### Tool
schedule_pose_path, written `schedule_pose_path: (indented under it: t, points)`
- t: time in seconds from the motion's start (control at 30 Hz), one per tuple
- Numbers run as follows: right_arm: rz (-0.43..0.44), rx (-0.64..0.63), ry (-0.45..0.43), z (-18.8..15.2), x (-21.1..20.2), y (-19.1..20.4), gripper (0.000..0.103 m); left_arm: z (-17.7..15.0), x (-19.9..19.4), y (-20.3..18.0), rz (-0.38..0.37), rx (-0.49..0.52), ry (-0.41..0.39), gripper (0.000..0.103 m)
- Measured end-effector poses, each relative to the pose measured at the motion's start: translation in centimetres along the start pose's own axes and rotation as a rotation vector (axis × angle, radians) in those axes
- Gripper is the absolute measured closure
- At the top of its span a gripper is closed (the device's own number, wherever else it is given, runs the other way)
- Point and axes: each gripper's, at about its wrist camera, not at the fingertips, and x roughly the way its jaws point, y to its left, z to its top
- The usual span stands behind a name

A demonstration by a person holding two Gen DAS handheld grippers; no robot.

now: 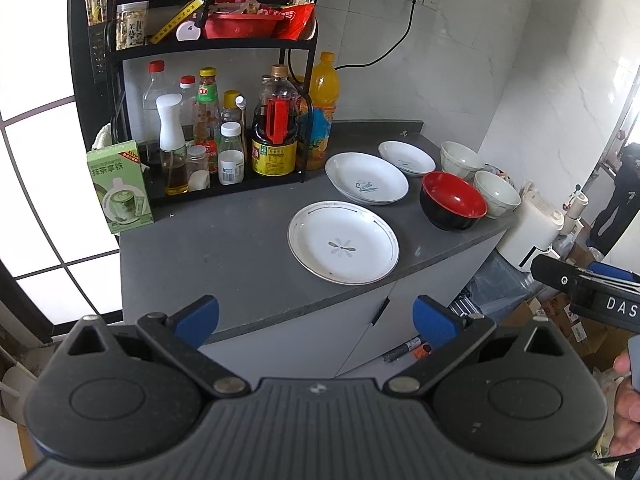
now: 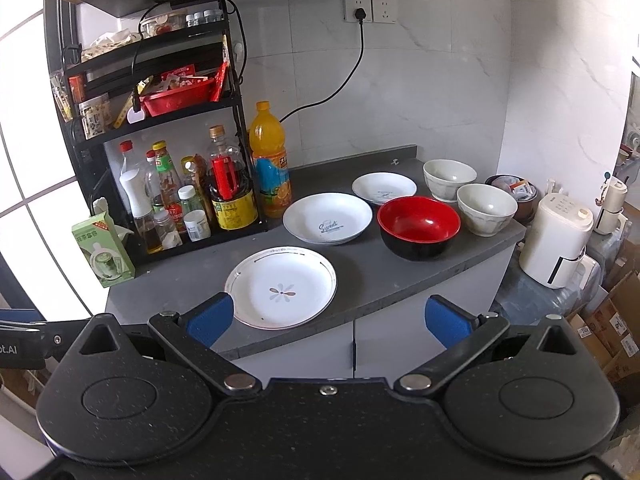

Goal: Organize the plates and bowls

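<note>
On the grey counter (image 1: 224,256) (image 2: 380,280) lie three white plates: a large flower-pattern plate (image 1: 343,242) (image 2: 281,286) near the front edge, a lettered plate (image 1: 366,178) (image 2: 327,218) behind it, and a small plate (image 1: 406,157) (image 2: 384,188) at the back. A red-and-black bowl (image 1: 453,200) (image 2: 418,226) stands to the right, with two white bowls (image 1: 461,157) (image 1: 497,193) (image 2: 449,179) (image 2: 486,208) beyond it. My left gripper (image 1: 316,322) hangs open in front of the counter edge, empty. My right gripper (image 2: 330,320) is open too, just short of the flower plate.
A black rack (image 1: 200,46) (image 2: 156,120) of sauce bottles fills the counter's back left, with an orange juice bottle (image 1: 323,108) (image 2: 269,160) and a green carton (image 1: 120,186) (image 2: 102,254) beside it. A white appliance (image 2: 556,236) and cardboard boxes (image 2: 616,320) stand right of the cabinet.
</note>
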Motion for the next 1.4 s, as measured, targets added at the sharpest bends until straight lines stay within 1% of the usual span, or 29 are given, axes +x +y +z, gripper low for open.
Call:
schedule_pose_path:
  t: [0.47,0.8,1.0,1.4]
  points:
    - [0.000,0.002,0.001,0.1,0.2,0.2,0.000,0.6,0.3,0.5,0.000,0.007,0.009,0.001]
    - [-0.007,0.012,0.004,0.1,0.3,0.3,0.000,0.7,0.8,0.7,-0.014,0.013,0.016,0.001]
    - [-0.016,0.016,0.006,0.2,0.6,0.2,0.000,1.0,1.2,0.3,-0.017,0.029,0.019,0.001]
    - [-0.008,0.027,0.018,0.6,1.5,-1.2,0.000,1.7,2.5,-0.7,-0.007,0.015,0.040,0.001]
